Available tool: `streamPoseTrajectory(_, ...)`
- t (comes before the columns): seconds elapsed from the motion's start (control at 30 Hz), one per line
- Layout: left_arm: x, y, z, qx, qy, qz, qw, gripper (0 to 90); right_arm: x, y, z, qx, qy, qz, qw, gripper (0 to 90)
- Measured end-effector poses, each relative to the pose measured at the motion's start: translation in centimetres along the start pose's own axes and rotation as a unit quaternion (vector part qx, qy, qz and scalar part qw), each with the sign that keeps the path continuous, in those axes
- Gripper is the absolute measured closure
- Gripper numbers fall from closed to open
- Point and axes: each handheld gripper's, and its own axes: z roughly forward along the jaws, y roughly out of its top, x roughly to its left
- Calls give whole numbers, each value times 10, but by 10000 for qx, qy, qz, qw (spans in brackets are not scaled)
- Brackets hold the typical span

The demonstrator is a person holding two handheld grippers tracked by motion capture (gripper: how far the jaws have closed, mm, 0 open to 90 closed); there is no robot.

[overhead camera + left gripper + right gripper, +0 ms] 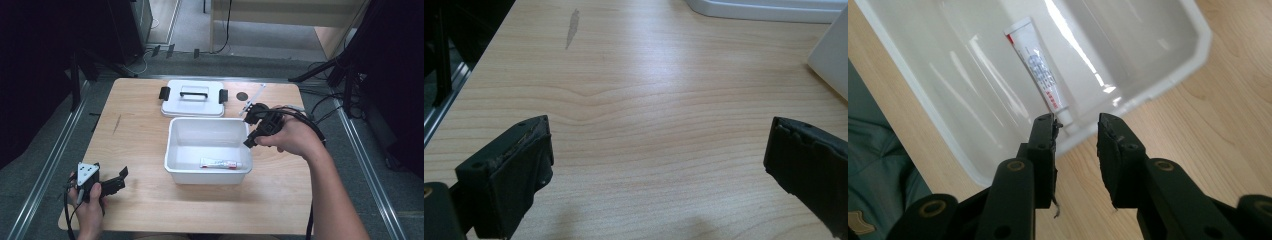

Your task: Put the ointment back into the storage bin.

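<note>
A white plastic bin [207, 175] stands open in the middle of the wooden table. A white tube with red print [221, 163] lies flat on its floor near the front wall. My right gripper [250, 141] hovers over the bin's right rim and points down into it. In the right gripper view its jaws are slightly apart, with nothing between them, just short of the tube's cap end [1068, 120]. My left gripper [120, 179] rests low at the front left of the table. Its jaws [656, 150] are spread wide over bare wood.
The bin's white lid [193, 98], with a handle and two black clips, lies flat behind the bin. A thin white stick [254, 97] and a dark round spot [242, 96] sit at the back right of the table. Cables trail off the right edge.
</note>
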Motion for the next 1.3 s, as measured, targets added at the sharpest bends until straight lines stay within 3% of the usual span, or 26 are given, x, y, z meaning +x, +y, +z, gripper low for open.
streamPoseTrajectory(0.13, 0, 0, 0, 4, 6, 15, 10000, 0, -6, -15, -9, -79, -154, 181, 9997, 588)
streamPoseTrajectory(0.3, 0, 0, 0, 3, 9, 8, 10000, 0, -15, -34, -13, -209, -351, 574, 9975, 374)
streamPoseTrajectory(0.47, 0, 0, 0, -2, 8, 18, 10000, 0, -22, -54, -13, -267, -697, 1038, 9918, 119)
streamPoseTrajectory(0.5, 0, 0, 0, -2, 8, 13, 10000, 0, -24, -58, -12, -284, -727, 1113, 9907, 105)
streamPoseTrajectory(0.57, -1, 0, 0, 2, 5, 12, 10000, 0, -27, -66, -11, -375, -844, 1353, 9865, 1)
streamPoseTrajectory(0.77, -1, 0, 0, 3, 9, 29, 10000, 0, -35, -90, -1, -568, -914, 1781, 9781, 0)
streamPoseTrajectory(0.97, -1, 0, 0, 1, 19, 34, 10000, 0, -41, -114, 13, -732, -1014, 2005, 9717, 0)
streamPoseTrajectory(1.3, -1, 0, 0, -5, 20, 38, 10000, 0, -46, -154, 45, -1169, -1235, 2420, 9553, 0)
